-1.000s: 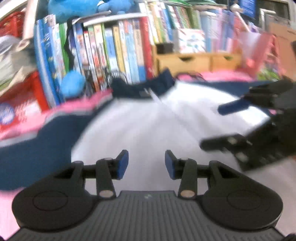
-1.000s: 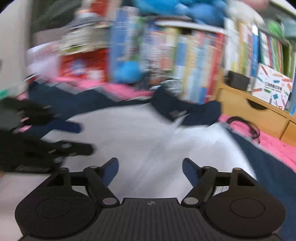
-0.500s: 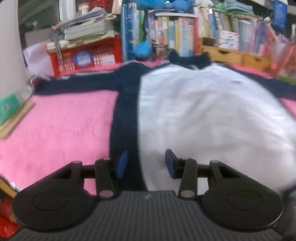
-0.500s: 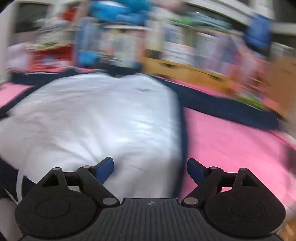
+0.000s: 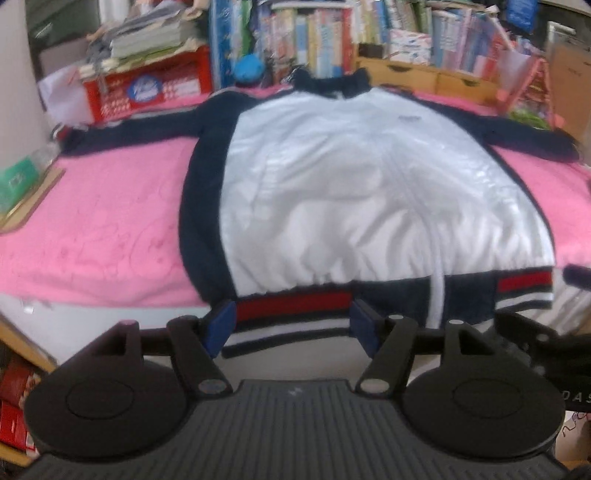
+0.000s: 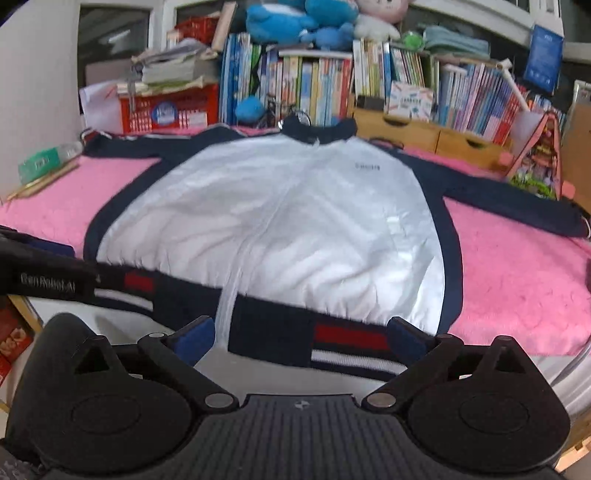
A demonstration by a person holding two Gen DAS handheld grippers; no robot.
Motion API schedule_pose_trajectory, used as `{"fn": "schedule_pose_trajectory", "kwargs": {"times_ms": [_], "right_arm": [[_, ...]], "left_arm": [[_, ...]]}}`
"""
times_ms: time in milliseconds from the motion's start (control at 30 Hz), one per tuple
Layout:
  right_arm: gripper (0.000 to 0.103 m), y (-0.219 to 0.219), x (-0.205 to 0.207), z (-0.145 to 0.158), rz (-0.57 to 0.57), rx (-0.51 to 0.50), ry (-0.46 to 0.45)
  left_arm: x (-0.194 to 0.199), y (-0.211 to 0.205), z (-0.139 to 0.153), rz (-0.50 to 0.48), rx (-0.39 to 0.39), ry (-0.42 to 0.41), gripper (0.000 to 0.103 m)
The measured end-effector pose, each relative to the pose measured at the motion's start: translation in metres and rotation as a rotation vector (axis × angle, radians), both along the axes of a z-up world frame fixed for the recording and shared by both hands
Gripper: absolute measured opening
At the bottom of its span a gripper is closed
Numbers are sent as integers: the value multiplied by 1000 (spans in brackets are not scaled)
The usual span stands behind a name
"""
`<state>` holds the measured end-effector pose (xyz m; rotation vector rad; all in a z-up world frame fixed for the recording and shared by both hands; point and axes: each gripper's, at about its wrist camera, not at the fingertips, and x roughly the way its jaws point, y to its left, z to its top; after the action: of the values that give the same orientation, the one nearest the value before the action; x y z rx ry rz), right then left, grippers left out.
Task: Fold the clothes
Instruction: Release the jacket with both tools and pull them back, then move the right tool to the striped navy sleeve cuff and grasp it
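A white zip jacket [image 5: 369, 192] [image 6: 280, 225] with navy sleeves, navy collar and a red-and-white striped hem lies flat, front up, sleeves spread, on a pink cloth [image 5: 96, 229] [image 6: 517, 266]. My left gripper [image 5: 291, 326] is open, held just before the hem's left part, nothing between its blue pads. My right gripper [image 6: 299, 338] is open wide in front of the hem's right part, also empty. Each gripper shows at the edge of the other's view: the right gripper [image 5: 554, 350] low on the right, the left gripper [image 6: 40, 269] on the left.
Behind the jacket stand a row of books [image 6: 325, 88], a red crate [image 5: 147, 88] with papers, wooden drawers [image 6: 424, 133] and blue plush toys [image 6: 295, 22]. A green box [image 5: 18, 181] lies at the left edge, a pink bag [image 6: 535, 158] at the right.
Both grippers have pulled back from over the jacket's chest to its hem at the near edge. The left gripper's fingers have spread wider. The jacket lies as before.
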<state>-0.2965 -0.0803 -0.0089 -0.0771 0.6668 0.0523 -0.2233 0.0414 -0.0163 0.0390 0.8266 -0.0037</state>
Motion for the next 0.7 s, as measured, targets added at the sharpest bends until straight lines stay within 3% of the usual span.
{"fn": "schedule_pose_trajectory", "kwargs": {"times_ms": [700], "right_arm": [[100,-13,8,-11,-36,-10,33]], "left_arm": [[-6,-5,-5,-15,24,15,74]]}}
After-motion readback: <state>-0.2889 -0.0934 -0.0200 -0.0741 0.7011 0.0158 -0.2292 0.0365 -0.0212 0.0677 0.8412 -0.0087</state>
